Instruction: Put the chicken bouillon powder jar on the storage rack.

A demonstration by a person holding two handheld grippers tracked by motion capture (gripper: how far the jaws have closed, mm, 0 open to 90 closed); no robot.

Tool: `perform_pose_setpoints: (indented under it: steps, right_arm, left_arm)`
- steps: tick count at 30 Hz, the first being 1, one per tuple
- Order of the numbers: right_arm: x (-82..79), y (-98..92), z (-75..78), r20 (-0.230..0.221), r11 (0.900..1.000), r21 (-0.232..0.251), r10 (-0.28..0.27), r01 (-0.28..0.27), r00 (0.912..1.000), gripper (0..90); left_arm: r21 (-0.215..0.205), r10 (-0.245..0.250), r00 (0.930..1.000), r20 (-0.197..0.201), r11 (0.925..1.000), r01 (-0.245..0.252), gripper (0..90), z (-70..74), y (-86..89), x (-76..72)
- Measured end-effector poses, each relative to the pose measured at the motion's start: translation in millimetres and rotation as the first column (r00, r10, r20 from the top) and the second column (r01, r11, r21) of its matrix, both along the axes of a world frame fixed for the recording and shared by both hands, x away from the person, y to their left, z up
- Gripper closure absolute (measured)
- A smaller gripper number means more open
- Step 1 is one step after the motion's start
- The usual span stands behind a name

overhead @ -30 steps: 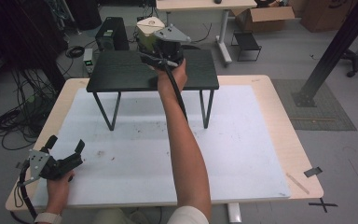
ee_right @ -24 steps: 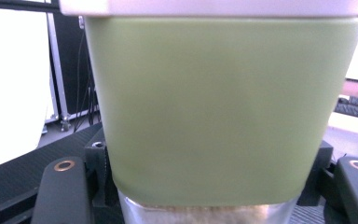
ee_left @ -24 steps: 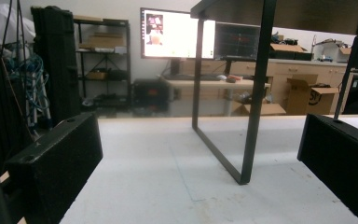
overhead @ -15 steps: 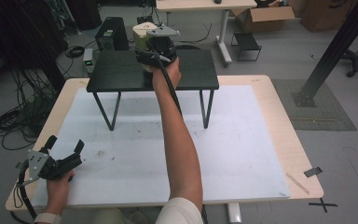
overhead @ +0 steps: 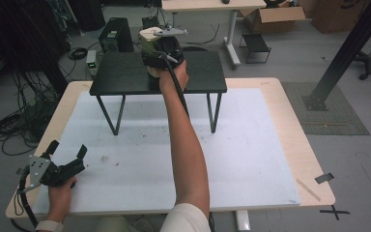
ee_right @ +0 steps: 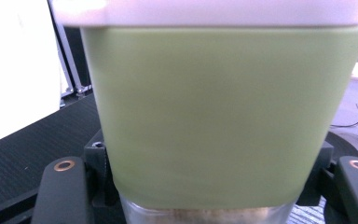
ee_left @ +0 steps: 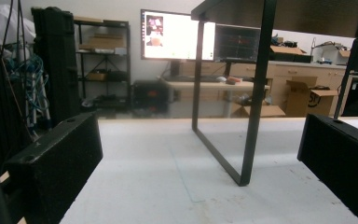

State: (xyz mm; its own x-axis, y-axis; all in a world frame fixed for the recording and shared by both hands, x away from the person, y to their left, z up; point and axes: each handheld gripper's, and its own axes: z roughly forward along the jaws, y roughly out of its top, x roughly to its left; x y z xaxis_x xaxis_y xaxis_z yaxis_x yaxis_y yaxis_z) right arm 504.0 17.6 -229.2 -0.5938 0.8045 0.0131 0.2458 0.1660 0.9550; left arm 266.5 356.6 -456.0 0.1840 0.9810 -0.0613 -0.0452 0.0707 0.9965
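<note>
Right tool (overhead: 160, 50) is stretched out at arm's length over the small black stand (overhead: 121, 75) at the far side of the tabletop (overhead: 270, 145), and its jaws are clamped on a green cup (ee_right: 214, 116). In the right gripper view the cup stands upright between the two black jaws, with a pale band or lid along its top edge and a clear, glassy base below the green sleeve; something tan shows faintly through that base, but what the cup holds cannot be told. In the high view the cup (overhead: 149, 38) sits just beyond the hand, above the back part of the stand's dark top, and whether its base touches that top cannot be made out.

Left tool (overhead: 65, 162) rests low at the near left corner of the white mat that covers the tabletop, well apart from the stand. Its jaws are spread wide with nothing between them; in the left gripper view they frame one black leg of the stand (ee_left: 256, 93) and bare mat.
</note>
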Motion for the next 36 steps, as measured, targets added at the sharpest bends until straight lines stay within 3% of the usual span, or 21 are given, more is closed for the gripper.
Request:
perform_pose_setpoints:
  steps: [6, 19, 24, 30, 36]
  right_arm:
    - [1.0, -2.1, 0.1, -0.021, 1.0, 0.004, 0.009, -0.009, 0.9997, 29.1]
    - [0.8, -1.8, 0.1, -0.02, 1.0, -0.004, 0.018, -0.018, 0.9996, 28.2]
    - [-0.3, 0.1, -0.1, -0.009, 1.0, 0.015, -0.005, 0.005, 0.9999, 14.3]
    - [-2.6, 0.1, 0.0, -0.007, 1.0, 0.018, -0.017, 0.018, 0.9998, 4.0]
    - [-8.6, -2.3, 2.8, 0.016, 0.999, 0.034, -0.008, 0.007, 0.9998, 0.4]
  left_arm:
    - [0.002, 0.0, 1.0, 0.001, 1.0, 0.0, 0.2, 0.0, -0.2, 0.0]
    - [-0.003, 0.0, 1.0, 0.002, 1.0, 0.0, 0.2, -0.1, 0.0, -0.1]
    - [-0.005, 0.0, 1.0, 0.002, 1.0, 0.0, 0.2, 0.0, 0.1, 0.0]
    - [-0.007, 0.001, 1.0, 0.001, 1.0, -0.001, 0.2, 0.0, 0.4, 0.0]
    - [-0.008, 0.0, 1.0, 0.001, 1.0, 0.0, 0.2, -0.1, 0.4, 0.0]
